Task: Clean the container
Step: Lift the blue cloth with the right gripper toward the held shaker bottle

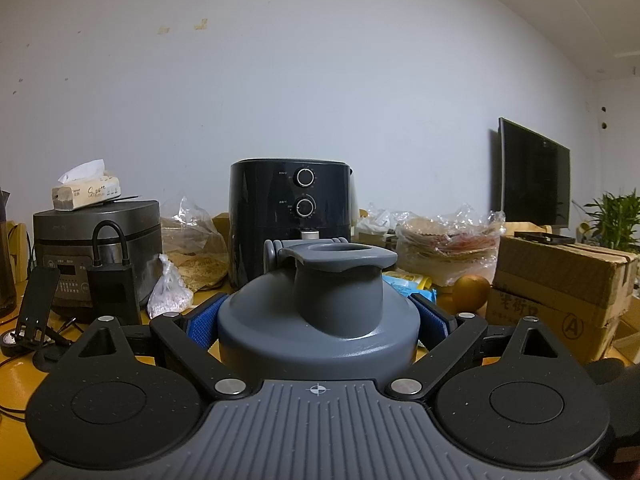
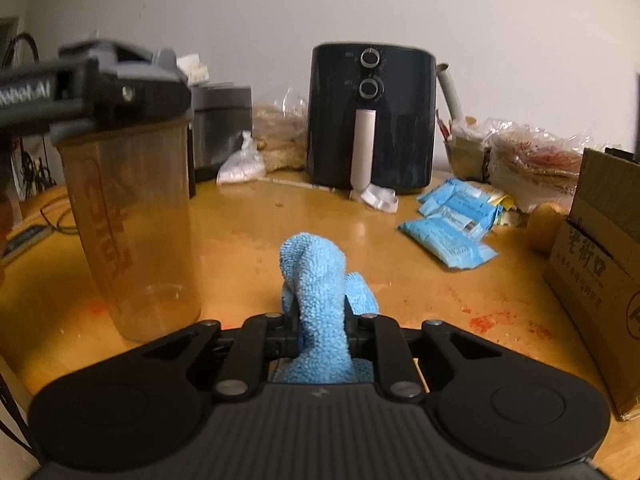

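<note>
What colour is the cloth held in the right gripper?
Light blue cloth; clearest in the right wrist view.

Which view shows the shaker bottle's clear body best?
The right wrist view: the bottle shows its whole tinted body with red print, standing on the table, the left gripper clamped at the lid. The left wrist view shows only the grey lid between the blue pads, no body.

In my right wrist view, bare table (image 2: 248, 232) lies open through the middle of the frame. The shaker bottle (image 2: 132, 216) blocks the left side, the air fryer (image 2: 372, 120) closes the upper centre, blue packets (image 2: 452, 224) crowd centre right, and a cardboard box (image 2: 600, 260) walls off the right edge.
</note>
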A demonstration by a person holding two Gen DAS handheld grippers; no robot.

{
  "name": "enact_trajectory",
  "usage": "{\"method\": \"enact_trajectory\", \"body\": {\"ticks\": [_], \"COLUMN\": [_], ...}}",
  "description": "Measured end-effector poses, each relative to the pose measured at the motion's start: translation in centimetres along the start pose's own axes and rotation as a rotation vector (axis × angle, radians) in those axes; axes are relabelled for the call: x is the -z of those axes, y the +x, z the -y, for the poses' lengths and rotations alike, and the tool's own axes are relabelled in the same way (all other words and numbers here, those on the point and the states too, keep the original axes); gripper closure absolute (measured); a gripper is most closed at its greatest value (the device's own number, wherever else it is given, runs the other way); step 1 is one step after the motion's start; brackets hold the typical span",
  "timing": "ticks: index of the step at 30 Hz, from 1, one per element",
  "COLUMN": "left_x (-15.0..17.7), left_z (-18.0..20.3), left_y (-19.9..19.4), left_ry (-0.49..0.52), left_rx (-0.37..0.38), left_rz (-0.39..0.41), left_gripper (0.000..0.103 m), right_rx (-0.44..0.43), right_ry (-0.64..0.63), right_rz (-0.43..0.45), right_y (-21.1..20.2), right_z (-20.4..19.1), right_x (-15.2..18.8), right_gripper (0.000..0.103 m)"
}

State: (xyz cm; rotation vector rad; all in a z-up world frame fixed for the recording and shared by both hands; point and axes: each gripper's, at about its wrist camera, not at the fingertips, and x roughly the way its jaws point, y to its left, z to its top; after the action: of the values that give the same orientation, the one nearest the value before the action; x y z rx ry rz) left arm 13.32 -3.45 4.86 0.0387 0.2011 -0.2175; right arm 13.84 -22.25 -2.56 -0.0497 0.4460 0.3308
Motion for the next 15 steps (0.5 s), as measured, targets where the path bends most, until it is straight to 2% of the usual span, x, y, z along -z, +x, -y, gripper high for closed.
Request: {"method": "enact_trajectory", "body": {"ticks": [15], "left_x": [0.1], "left_z": [0.0], "left_y": [0.0], "left_ry": [0.003], "left_rx": [0.006], "left_rz": [0.007], "left_gripper": [0.008], "right_rx": [-0.053], "right_ry": [0.027], "right_rz": [0.207], "right_y": [-3.2], "right_z": [0.5], "right_x": [-0.3], "right_gripper": [0.095]}}
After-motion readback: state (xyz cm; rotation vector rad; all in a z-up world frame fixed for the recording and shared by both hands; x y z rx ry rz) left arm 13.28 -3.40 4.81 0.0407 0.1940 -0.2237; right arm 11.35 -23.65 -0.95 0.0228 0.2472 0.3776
